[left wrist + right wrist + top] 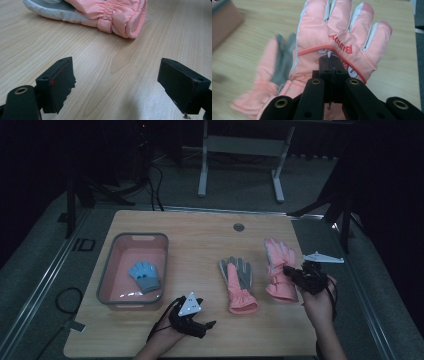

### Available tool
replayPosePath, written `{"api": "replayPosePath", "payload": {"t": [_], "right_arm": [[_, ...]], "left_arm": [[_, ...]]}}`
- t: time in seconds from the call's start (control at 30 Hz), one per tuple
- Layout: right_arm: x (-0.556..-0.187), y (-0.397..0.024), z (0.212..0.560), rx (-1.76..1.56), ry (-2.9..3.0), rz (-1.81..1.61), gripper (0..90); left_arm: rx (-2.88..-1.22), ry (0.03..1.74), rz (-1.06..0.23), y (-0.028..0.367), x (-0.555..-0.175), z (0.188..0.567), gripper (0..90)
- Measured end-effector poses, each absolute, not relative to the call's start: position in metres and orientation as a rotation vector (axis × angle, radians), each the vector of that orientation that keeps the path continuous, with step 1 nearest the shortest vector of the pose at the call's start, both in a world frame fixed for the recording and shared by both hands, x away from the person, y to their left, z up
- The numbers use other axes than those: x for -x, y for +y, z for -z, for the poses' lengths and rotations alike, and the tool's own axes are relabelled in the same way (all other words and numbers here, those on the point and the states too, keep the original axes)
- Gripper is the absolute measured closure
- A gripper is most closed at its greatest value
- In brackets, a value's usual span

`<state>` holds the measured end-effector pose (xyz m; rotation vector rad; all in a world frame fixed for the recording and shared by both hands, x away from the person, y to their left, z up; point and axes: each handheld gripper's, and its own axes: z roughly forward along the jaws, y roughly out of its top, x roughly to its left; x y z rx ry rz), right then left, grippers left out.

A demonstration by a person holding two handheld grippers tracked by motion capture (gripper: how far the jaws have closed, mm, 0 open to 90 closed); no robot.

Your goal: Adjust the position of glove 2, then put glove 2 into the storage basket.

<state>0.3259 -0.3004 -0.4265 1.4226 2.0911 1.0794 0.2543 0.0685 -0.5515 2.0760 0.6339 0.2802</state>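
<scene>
A pink glove (276, 265) with red lettering on its back (342, 27) is at the right of the wooden table (200, 235). My right gripper (290, 271) is shut on it, the jaws pinching the fabric of its back (331, 62). A second pink glove (238, 282) lies palm up at the table's middle, its grey palm (279, 62) showing. Its cuff (120, 17) lies just ahead of my left gripper (117, 82), which rests open near the front edge (209, 324) with bare wood between the jaws.
A pink bin (107, 270) with a grey rim stands at the left, with a small blue glove (145, 275) inside. Its corner (222, 22) appears in the right gripper view. A round cable hole (238, 227) sits near the table's far edge.
</scene>
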Motion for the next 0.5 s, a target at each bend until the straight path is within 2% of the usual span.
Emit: {"api": "replayPosePath", "payload": {"t": [0.13, 0.5], "right_arm": [[-0.321, -0.276, 0.409, -1.369, 2.104, -1.107, 89.6], [-0.317, -0.233, 0.405, -1.330, 2.151, -1.152, 89.6]], "left_arm": [[-2.075, 0.636, -0.279, 0.069, -0.254, 0.552, 14.0], [-2.069, 0.634, -0.283, 0.069, -0.254, 0.550, 14.0]]}}
